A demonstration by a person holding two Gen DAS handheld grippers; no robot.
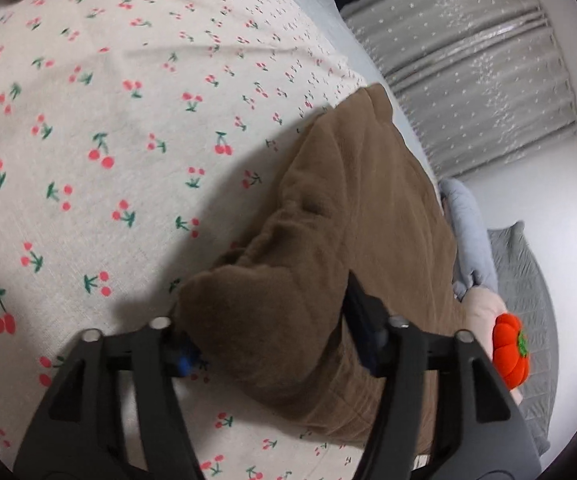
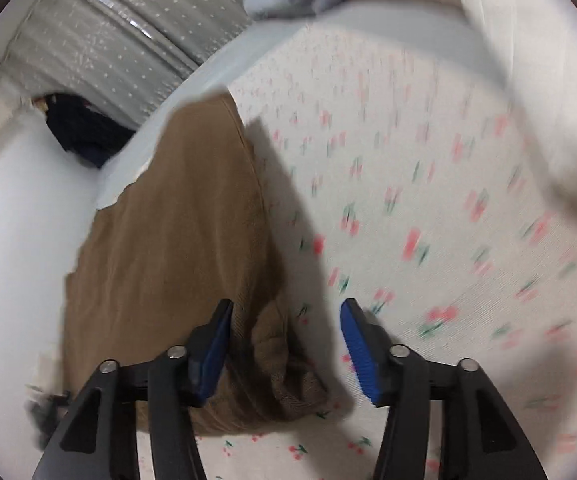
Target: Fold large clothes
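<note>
A brown fleece garment point(image 1: 348, 200) lies folded in a long strip on the cherry-print bed sheet point(image 1: 108, 120), near the bed's edge. My left gripper point(image 1: 272, 320) hovers over its near end with the jaws wide apart. The cloth bulges between them and hides the left fingertip. In the right wrist view the same brown garment point(image 2: 168, 240) runs away from me along the bed's edge. My right gripper point(image 2: 287, 304) is open over its rumpled near corner, blue pads point(image 2: 358, 352) clear of the cloth. This view is motion-blurred.
A grey dotted curtain point(image 1: 468, 60) hangs beyond the bed. A grey blanket point(image 1: 468, 232), a quilted pillow point(image 1: 528, 280) and an orange pumpkin plush point(image 1: 510, 354) lie at the right. Dark clothing point(image 2: 80, 128) sits far left and white bedding point(image 2: 548, 80) at the upper right.
</note>
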